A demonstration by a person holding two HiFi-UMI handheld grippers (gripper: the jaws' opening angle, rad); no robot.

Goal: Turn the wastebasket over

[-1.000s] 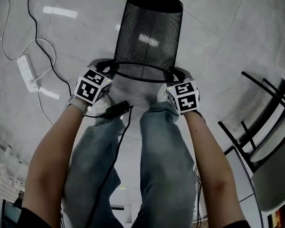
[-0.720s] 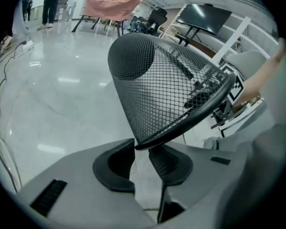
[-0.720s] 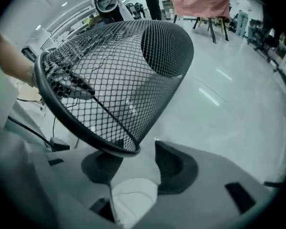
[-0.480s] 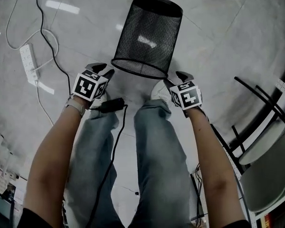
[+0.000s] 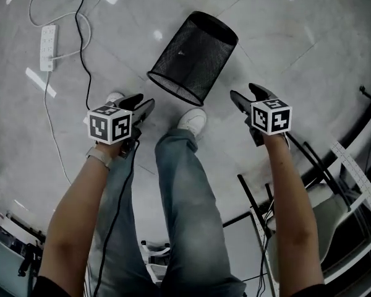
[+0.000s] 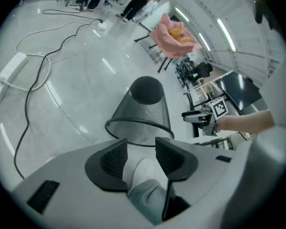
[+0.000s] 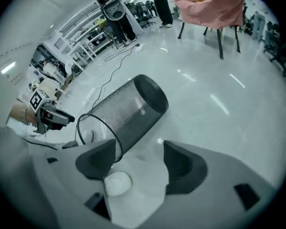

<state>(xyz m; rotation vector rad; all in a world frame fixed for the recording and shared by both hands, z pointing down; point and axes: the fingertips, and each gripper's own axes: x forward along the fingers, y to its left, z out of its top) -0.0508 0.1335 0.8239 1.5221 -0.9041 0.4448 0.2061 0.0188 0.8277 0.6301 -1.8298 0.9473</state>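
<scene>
My right gripper (image 7: 140, 151) has just been opening its jaws. They stand apart and grip nothing, with only the floor (image 7: 219, 94) and my white shoe (image 7: 117, 183) showing between them. Just ahead, the black mesh wastebasket (image 7: 124, 116) is tilted, open rim toward my left-hand jaw, closed base pointing away. Off to the left is my left gripper (image 7: 66, 118). Far ahead, a pink cloth (image 7: 214, 6) drapes a chair (image 7: 221, 42).

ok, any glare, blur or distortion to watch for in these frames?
Head view: ceiling-light glare streaks on the glossy floor, wastebasket sharp, edges bowed. Left gripper view: heavy fisheye, black vignetted corners, lamp reflections on the floor. Right gripper view: same fisheye and vignette, glare streaks on the floor right of the wastebasket.
</scene>
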